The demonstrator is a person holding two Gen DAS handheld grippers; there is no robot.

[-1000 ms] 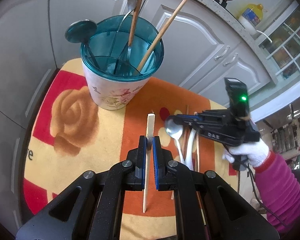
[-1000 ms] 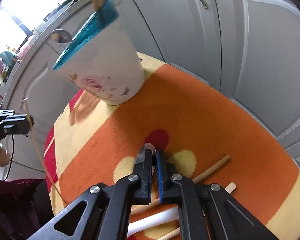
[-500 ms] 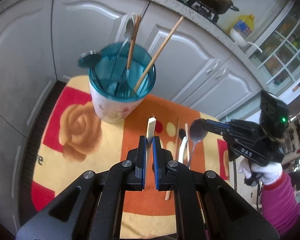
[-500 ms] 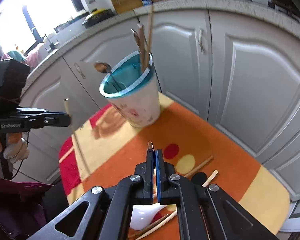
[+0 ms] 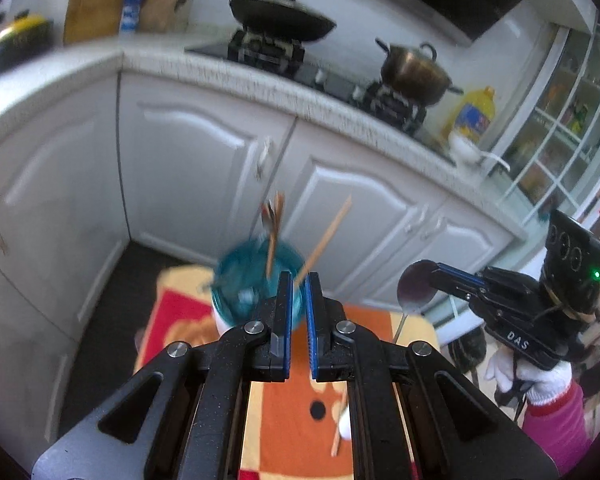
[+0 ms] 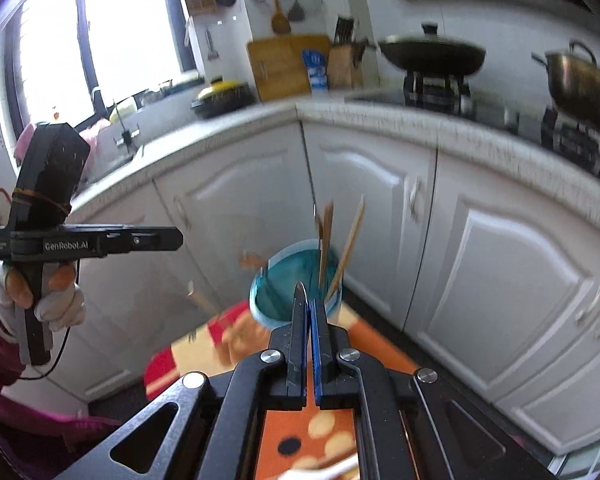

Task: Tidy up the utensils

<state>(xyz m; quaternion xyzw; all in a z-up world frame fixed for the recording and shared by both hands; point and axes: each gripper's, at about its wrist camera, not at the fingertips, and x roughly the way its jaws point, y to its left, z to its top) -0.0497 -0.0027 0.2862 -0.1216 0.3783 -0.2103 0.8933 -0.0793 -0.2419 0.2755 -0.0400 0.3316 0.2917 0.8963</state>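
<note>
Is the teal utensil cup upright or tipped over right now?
Upright. The teal cup stands on the mat with its mouth up; chopsticks stick up out of it.

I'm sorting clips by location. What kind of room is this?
A home kitchen: a wok and pot sit on a gas stove, above white cabinets, with a cutting board by the wall.
</note>
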